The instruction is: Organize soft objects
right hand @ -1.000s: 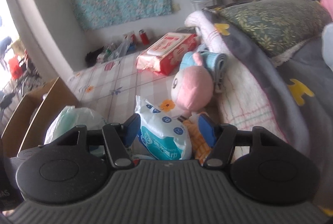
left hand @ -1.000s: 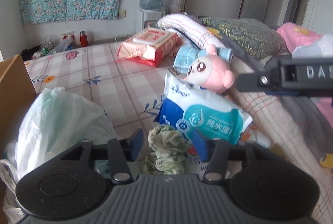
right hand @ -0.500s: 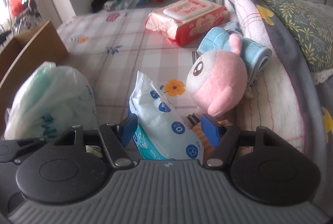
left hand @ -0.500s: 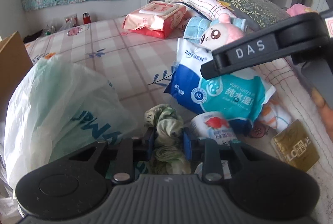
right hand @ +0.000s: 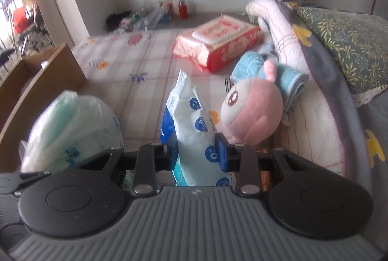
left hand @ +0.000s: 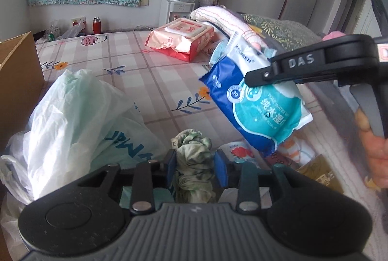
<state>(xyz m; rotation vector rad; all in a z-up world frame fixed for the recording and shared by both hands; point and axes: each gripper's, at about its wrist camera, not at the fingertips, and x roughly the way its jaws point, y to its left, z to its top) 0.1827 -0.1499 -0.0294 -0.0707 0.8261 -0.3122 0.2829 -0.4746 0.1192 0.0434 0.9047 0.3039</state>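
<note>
A crumpled green patterned cloth point(left hand: 191, 147) sits between the blue pads of my left gripper point(left hand: 195, 168). The pads still press its sides while the jaws are opening. A blue and white wet-wipes pack point(right hand: 194, 130) stands on edge in my right gripper point(right hand: 196, 154), whose jaws are closing and pinching it. In the left wrist view the same pack point(left hand: 257, 110) hangs tilted above the bed, and one black finger point(left hand: 291, 67) of the right gripper crosses it. A pink plush toy point(right hand: 252, 113) lies just right of the pack.
A white and green plastic bag point(left hand: 80, 115) bulges at the left, beside a cardboard box point(left hand: 17, 71). A red wipes pack point(right hand: 218, 42) lies farther back. A rolled blue towel point(right hand: 291, 81) and folded blankets point(right hand: 315, 103) fill the right. A small tissue pack point(left hand: 237, 151) and a gold box point(left hand: 320, 173) lie near.
My right gripper has closed on the wet-wipes pack and lifted it off the bed, tilted. The left gripper closed on the green cloth, then widened slightly.
</note>
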